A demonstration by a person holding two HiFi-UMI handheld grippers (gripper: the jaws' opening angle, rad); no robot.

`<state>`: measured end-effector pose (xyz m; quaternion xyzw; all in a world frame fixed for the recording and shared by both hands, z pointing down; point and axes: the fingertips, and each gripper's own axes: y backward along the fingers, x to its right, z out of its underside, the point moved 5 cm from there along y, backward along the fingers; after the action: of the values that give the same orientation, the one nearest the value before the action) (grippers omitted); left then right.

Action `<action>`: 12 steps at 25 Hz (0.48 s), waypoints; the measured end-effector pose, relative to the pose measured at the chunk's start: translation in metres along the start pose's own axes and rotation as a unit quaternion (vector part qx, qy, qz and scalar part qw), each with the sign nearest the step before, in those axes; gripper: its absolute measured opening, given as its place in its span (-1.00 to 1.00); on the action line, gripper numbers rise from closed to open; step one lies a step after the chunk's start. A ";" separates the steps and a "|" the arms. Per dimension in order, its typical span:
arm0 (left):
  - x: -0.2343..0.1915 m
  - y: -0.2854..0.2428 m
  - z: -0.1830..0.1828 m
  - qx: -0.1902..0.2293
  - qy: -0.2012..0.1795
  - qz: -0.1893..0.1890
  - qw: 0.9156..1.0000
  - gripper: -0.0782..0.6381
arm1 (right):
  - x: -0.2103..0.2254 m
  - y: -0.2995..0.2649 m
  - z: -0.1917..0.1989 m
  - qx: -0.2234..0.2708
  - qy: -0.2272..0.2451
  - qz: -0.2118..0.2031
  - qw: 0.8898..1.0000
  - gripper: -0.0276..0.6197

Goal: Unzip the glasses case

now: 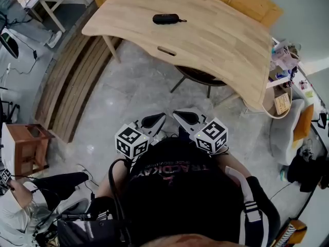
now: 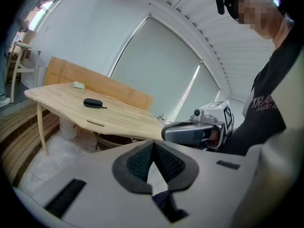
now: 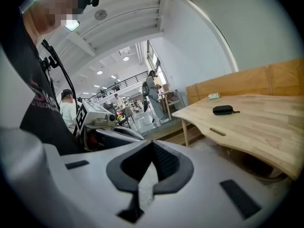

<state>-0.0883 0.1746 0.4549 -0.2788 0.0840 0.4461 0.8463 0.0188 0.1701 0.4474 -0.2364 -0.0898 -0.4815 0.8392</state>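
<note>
A black zipped glasses case [image 1: 165, 18] lies on the light wooden table [image 1: 216, 40], its pull tab to the right. It also shows small and far off in the left gripper view as the case [image 2: 92, 103] and in the right gripper view as the case [image 3: 223, 109]. My left gripper [image 1: 158, 117] and right gripper [image 1: 180, 114] hang side by side close to the person's chest, well short of the table. Both are shut with nothing between the jaws. The left gripper [image 2: 153, 145] and right gripper [image 3: 152, 146] each see the other beside them.
A dark chair [image 1: 198, 76] sits tucked under the table's near edge. Wooden slats [image 1: 72, 86] lie on the floor to the left, and a small brown stool [image 1: 25, 145] stands at the far left. A shelf with clutter [image 1: 285, 71] is at the right.
</note>
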 end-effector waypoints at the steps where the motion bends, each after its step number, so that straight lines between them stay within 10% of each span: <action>1: 0.000 0.000 0.000 0.000 -0.001 0.000 1.000 -0.75 | 0.000 0.000 0.000 0.000 0.000 0.000 1.000 -0.86; 12: -0.002 0.000 -0.003 0.001 -0.003 -0.004 1.000 -0.75 | 0.000 -0.002 -0.002 0.000 0.004 -0.004 1.000 -0.86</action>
<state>-0.0892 0.1717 0.4530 -0.2769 0.0805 0.4436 0.8485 0.0169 0.1685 0.4461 -0.2341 -0.0879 -0.4857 0.8376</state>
